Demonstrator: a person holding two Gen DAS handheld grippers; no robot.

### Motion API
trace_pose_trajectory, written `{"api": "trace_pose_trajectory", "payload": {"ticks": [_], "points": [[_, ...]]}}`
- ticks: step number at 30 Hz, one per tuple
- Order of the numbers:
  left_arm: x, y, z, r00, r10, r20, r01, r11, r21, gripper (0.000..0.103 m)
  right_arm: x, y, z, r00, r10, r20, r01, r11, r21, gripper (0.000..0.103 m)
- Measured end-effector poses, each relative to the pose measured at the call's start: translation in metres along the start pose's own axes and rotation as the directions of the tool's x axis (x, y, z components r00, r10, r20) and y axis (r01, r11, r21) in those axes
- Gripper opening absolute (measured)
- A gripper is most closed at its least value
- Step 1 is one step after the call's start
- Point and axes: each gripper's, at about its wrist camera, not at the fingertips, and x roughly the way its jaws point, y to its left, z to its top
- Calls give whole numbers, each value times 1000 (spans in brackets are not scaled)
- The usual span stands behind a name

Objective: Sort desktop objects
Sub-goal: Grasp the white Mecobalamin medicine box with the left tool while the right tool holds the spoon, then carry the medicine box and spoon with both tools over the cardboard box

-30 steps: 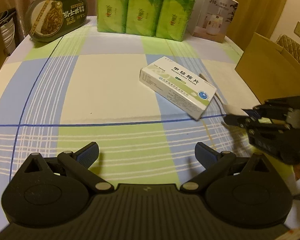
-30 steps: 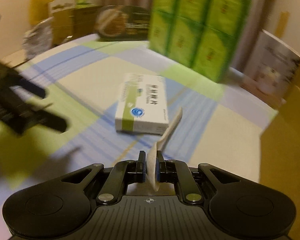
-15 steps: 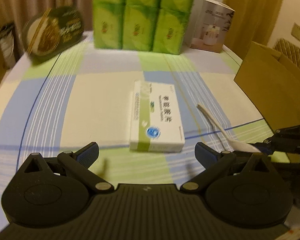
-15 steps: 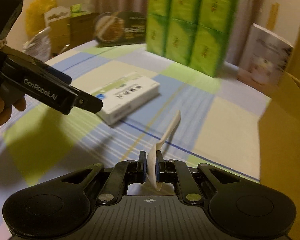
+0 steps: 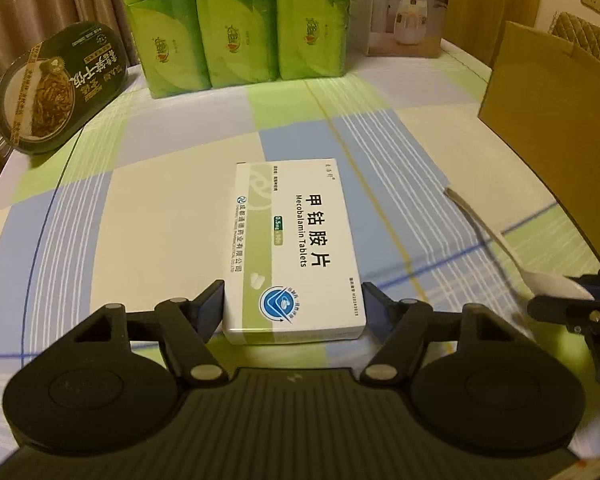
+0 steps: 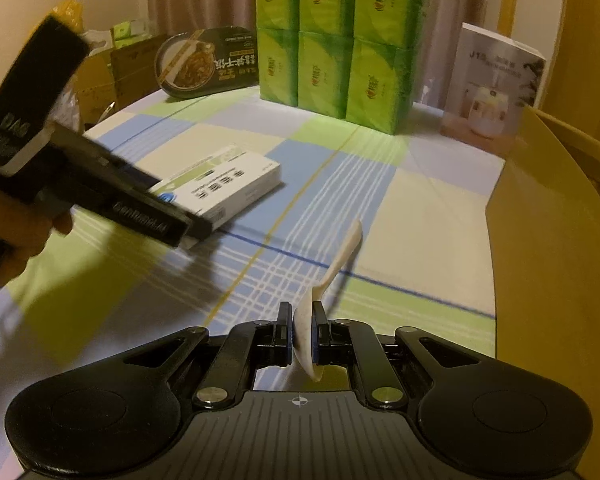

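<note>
A white and green medicine box [image 5: 292, 248] lies flat on the checked tablecloth; it also shows in the right wrist view [image 6: 224, 184]. My left gripper [image 5: 294, 300] is open, its two fingers either side of the box's near end, close to its sides. My right gripper [image 6: 303, 330] is shut on the bowl of a white plastic spoon [image 6: 332, 272], whose handle points forward above the table. The spoon also shows in the left wrist view [image 5: 500, 240], at the right.
A stack of green tissue packs [image 5: 240, 20] stands at the back. A dark noodle bowl [image 5: 56, 84] leans at the back left. A white appliance box [image 5: 408, 4] is at the back right. A brown cardboard box [image 6: 556, 240] stands along the right edge.
My left gripper has moved forward and its open fingers now straddle the near end of the medicine box. The right gripper still holds the spoon and has shifted a little.
</note>
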Motion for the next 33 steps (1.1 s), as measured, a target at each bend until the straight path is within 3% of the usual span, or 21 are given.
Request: {"api": "trace_pose_trajectory", "payload": {"ticks": [8,16,19,23,33], "points": [[-65,-44,-66,999,-23,-41,21,998,-58,67,-52,9,-48,999,22,-30,-20,998,60,5],[-138,-94,-137,1000,-17,-26,16,999,-50,68,-102,20,-89,1000,2,-30,0,998,64,5],[-146,-100,-143,999,-31,-16,30,998,-55,68,-108,25,-98,1000,-5,-28,7,998,57,5],[-144,-107,-139,1000,-3,-9,3,1000,-2,79,-114,30,-107,1000,-12,-23,14,998,59,5],[-116,-107,-136,997,26,-71,-25,1000,16,80,-116,29,-113,1000,-20,-24,22,999,47,5]]}}
